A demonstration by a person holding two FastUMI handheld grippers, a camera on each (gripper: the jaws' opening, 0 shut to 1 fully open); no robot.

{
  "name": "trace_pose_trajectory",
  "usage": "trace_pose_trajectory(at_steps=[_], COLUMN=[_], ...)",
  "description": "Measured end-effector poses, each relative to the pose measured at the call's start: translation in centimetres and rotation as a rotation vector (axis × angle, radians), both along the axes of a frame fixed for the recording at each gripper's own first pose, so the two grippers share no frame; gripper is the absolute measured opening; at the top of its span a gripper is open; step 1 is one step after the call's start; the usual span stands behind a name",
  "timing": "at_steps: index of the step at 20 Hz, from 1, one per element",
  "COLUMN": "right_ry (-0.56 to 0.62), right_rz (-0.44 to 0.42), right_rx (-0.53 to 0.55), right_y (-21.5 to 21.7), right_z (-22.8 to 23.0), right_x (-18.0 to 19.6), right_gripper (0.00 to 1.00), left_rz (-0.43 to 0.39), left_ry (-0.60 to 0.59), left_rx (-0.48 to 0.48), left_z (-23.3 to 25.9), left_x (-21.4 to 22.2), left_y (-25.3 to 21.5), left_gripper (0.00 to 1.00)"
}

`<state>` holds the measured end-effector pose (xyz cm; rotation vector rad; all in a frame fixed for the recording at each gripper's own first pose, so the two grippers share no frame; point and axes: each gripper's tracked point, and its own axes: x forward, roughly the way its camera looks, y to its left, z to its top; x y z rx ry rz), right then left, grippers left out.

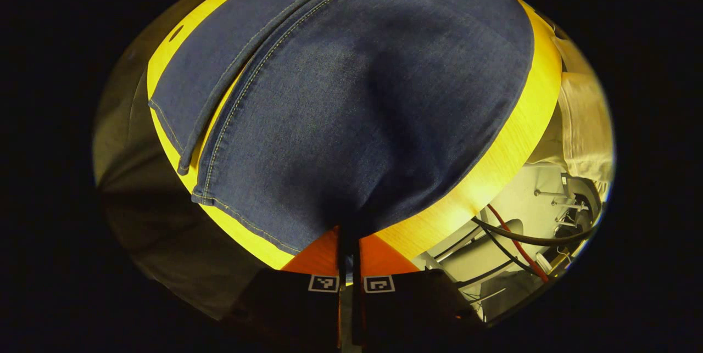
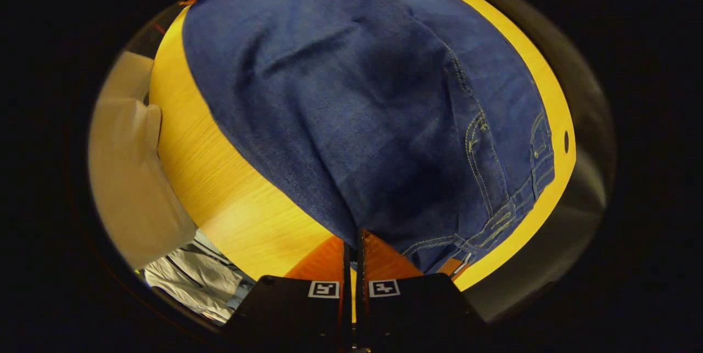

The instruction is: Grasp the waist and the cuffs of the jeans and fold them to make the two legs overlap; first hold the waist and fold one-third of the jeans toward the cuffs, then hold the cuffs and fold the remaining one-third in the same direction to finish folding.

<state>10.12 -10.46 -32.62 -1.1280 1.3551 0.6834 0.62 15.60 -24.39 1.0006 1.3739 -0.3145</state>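
In the left gripper view I've got the left gripper (image 1: 350, 248) clenched on the jeans (image 1: 351, 100). The two orange fingers (image 1: 316, 257) are nearly together w/ denim pinched in the gap, and the fabric rises into a dark fold right above the tips. The jeans lie spread over the yellow wood tabletop (image 1: 516, 150). One leg sits on top of the other, and both cuffs (image 1: 189, 177) w/ their pale stitching show at the left, near the tabletop's edge. A small dark hole (image 1: 176, 33) sits in the tabletop at far left. Past the tabletop's right edge I see cables (image 1: 516, 243), black and red, down by the floor, and a pale cloth (image 1: 585, 117) higher up.

In the right gripper view the right gripper (image 2: 354, 251) is also clamped on the jeans, w/ fingers close together and denim bunched up between them. The waist (image 2: 516, 199) is at the right here, showing belt loops, a pocket seam and a rivet, close to the tabletop's edge. There's bare tabletop to the left of the fabric. A pale blurred sleeve (image 2: 129, 177) is at far left, off the tabletop.
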Motion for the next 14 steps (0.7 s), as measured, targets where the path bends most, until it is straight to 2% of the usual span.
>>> trace_pose_trajectory(at_steps=[4,9,14], right_ry=[-0.046,-0.138,-0.236], right_rz=[-0.058,-0.044,-0.181], right_rx=[-0.019,-0.049,0.027], right_y=[-0.3,-0.2,1.7], right_z=[0.0,1.0,6.0], right_x=[0.2,0.4,2.6], right_gripper=[0.03,0.03,0.02], left_rz=[-0.019,0.027,0.031], left_ry=[0.014,0.079,0.062], left_rx=[0.003,-0.020,-0.027], left_z=[0.0,1.5,8.4], left_x=[0.1,-0.3,1.8], left_y=[0.0,-0.1,-1.1], left_gripper=[0.00,0.00,0.00])
